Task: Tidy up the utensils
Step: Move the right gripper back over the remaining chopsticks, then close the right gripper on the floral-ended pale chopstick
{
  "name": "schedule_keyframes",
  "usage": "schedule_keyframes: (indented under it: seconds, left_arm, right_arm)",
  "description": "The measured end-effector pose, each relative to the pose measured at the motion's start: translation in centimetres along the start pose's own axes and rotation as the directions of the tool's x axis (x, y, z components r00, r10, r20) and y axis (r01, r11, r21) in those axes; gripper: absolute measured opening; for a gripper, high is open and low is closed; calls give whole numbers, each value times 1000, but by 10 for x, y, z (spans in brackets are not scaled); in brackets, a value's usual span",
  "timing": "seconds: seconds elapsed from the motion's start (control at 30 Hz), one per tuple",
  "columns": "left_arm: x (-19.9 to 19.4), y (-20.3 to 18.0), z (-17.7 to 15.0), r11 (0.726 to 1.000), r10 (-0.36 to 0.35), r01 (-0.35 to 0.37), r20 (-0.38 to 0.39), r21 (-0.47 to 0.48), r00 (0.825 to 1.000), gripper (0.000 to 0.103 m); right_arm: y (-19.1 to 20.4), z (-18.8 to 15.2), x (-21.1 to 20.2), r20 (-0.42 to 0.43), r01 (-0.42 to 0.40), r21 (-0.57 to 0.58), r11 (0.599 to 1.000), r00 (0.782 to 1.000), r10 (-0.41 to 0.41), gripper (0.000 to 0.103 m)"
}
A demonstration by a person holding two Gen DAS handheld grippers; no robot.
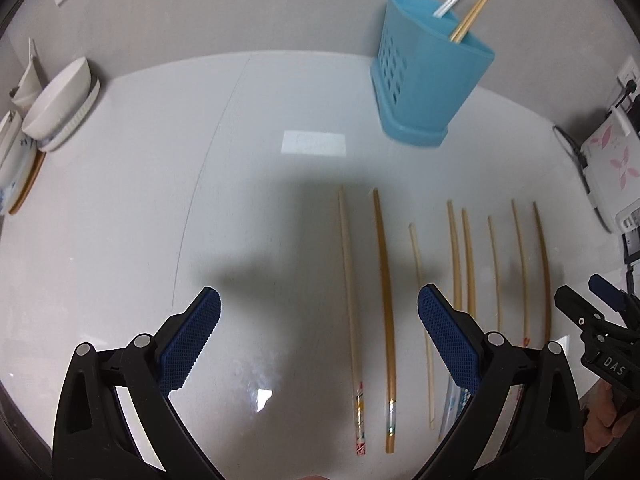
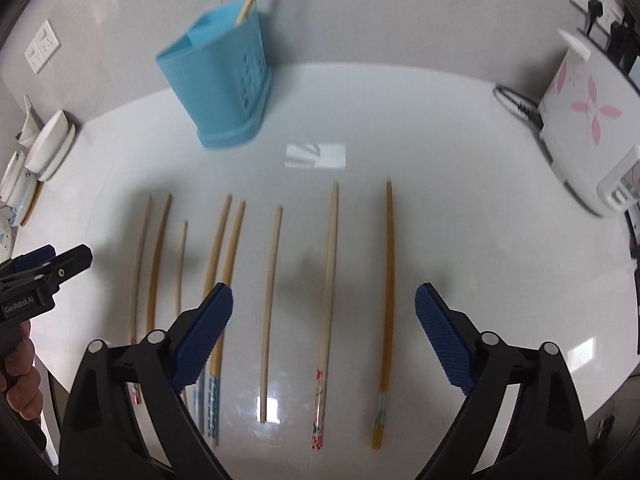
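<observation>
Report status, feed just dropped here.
Left hand-held gripper open, empty. Right hand-held gripper open, empty. Eight chopsticks on table; blue holder behind. Nothing blocking.

Eight chopsticks (image 2: 269, 312) are lying on the table (image 2: 480, 240). One blue holder (image 1: 424, 76) is standing behind them, keeping four more sticks (image 1: 472, 12). One bowl (image 1: 56, 100) is sitting far left.

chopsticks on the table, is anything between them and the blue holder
Nothing visible. The row of chopsticks lies flat on the white table, and the stretch of tabletop up to the blue holder is bare apart from a light reflection. Both the right hand-held gripper and the left hand-held gripper are open above the row.
</observation>
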State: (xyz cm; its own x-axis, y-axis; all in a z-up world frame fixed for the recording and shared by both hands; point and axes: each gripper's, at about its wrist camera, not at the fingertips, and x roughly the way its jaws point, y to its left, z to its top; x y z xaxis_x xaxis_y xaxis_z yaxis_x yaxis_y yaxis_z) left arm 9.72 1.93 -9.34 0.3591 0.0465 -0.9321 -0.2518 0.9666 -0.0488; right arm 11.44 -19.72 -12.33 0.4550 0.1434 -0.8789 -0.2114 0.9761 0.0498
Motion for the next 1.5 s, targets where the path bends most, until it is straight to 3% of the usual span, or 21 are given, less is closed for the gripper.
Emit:
schedule_keyframes:
  seconds: [0.27,0.53,1.0,1.1,1.3,1.5]
  left_arm:
    - [28,1,-24,999,41,-42,-128,2,991,97]
    - [47,1,-42,997,73,-72,-215,12,974,95]
    - [61,-7,-53,997,81,-78,-274,23,958,84]
    - [67,-9,-43,996,85,-83,-280,22,956,82]
    - [61,-18,-34,998,67,-64,-315,20,947,62]
    - [59,-31,-30,998,60,-51,-340,36,939,29]
  right_arm:
    - [4,-18,18,-111,33,-2,999,993,-33,79]
    - [5,-27,33,-203,53,2,999,978,-51,65]
    - [9,-21,54,-296,54,-3,999,954,-53,42]
    - [8,-19,59,-314,54,5,999,948,-50,36]
    - [6,-13,66,-328,55,7,998,943,-50,25]
    - [2,-5,69,-351,53,17,998,935,-44,10]
